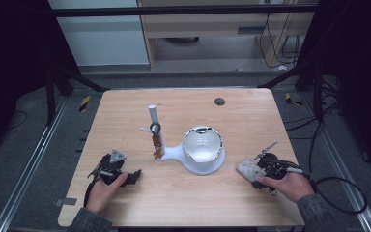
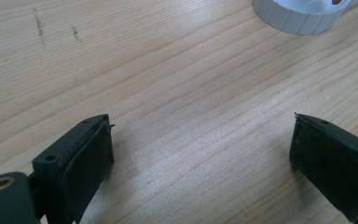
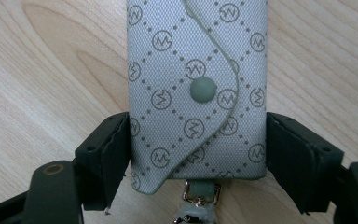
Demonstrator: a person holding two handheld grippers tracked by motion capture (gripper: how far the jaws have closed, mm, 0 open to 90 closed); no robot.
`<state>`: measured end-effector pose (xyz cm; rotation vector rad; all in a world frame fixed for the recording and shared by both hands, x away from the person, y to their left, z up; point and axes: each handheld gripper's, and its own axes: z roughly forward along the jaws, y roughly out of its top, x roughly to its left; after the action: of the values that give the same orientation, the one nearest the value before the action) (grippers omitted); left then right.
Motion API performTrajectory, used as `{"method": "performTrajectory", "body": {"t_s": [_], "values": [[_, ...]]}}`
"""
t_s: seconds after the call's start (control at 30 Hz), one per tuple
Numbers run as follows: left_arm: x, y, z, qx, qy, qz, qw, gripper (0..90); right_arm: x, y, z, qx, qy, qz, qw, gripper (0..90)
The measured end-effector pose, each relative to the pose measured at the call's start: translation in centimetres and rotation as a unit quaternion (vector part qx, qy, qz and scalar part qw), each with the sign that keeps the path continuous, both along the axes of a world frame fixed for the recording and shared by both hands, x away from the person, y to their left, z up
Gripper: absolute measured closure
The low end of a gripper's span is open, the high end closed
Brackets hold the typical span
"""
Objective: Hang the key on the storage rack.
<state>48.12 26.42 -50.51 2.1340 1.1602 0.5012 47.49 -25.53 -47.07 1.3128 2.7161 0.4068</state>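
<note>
Right gripper (image 3: 198, 154) around pouch (image 3: 196, 88)

Light wood tabletop (image 1: 183, 188), rounded corners. Near centre: white stand (image 1: 193, 162) w/ round base flat on the wood, white bowl-like piece on it, arm running left to an upright post w/ keys hanging. Small dark round spot (image 1: 219, 101) near far edge. Grey patterned key pouch (image 3: 198, 88) lies flat at right front, snap button up. Faint dark scuffs (image 2: 39, 25) on wood at left.
</note>
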Motion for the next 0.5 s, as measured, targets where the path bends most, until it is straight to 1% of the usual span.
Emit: {"method": "performTrajectory", "body": {"t_s": [0.17,0.2,0.27,0.33,0.4,0.5], "values": [[-0.02,-0.03,0.00,0.000,0.001,0.000,1.0000,5.5,-0.18,-0.27,-0.04,0.009,-0.010,-0.002,0.9999,25.2],[-0.02,-0.04,0.00,0.000,0.001,-0.001,1.0000,5.5,-0.26,-0.31,-0.02,0.013,-0.010,-0.006,0.9998,25.2],[-0.02,-0.05,0.00,0.000,0.001,-0.001,1.0000,5.5,-0.50,-0.51,-0.22,0.021,-0.018,-0.007,0.9996,25.2],[-0.03,-0.06,0.00,0.000,0.001,-0.002,1.0000,5.5,-0.56,-0.58,-0.25,0.024,-0.017,-0.010,0.9995,25.0],[-0.04,-0.07,0.00,0.000,0.001,-0.002,1.0000,5.5,-0.71,-0.71,-0.36,0.029,-0.022,-0.012,0.9993,25.1],[-0.04,-0.08,0.00,0.000,0.001,-0.003,1.0000,5.5,-0.74,-0.80,-0.44,0.030,-0.023,-0.009,0.9992,24.9]]}}
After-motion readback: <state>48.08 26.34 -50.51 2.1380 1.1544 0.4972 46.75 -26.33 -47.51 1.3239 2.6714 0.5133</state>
